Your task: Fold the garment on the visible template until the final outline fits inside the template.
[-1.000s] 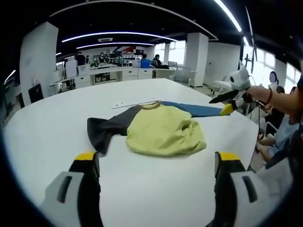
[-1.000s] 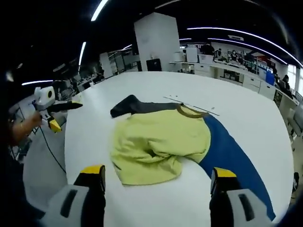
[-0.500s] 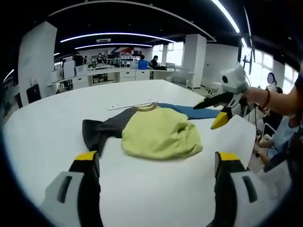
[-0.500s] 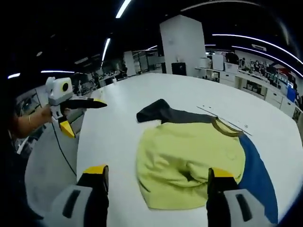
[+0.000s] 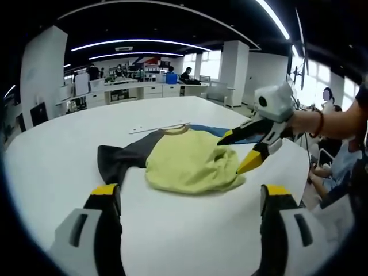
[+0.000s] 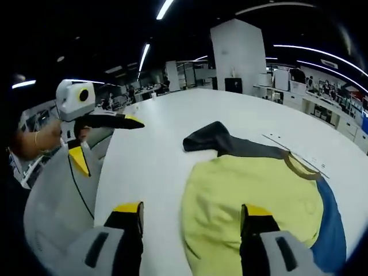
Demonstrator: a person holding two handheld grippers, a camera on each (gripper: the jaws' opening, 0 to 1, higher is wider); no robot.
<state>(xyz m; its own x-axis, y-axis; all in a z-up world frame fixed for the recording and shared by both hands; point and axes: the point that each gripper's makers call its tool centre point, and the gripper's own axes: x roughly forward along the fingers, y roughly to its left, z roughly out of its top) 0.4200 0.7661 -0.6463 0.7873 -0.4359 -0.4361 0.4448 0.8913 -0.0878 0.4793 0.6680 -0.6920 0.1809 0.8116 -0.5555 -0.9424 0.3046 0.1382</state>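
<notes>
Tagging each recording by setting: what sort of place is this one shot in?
Most likely an open-plan office or lab. A large white table holds a yellow shirt, a row of desks with seated people lines the far wall, and long strip lights run across a dark ceiling with white pillars.

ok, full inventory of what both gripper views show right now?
garment: 1, yellow-green body with a dark grey sleeve and a blue sleeve, crumpled on the table.
template marks: thin pale line on the table just beyond the collar.
table: 1, white, large, under the garment.
office desks and people: background, far side of the room.
left gripper: 1, white body, yellow-tipped black jaws apart, off the table edge.
right gripper: 1, same build, jaws apart, over the garment's near-right edge.
person's hand: holding the right gripper.
</notes>
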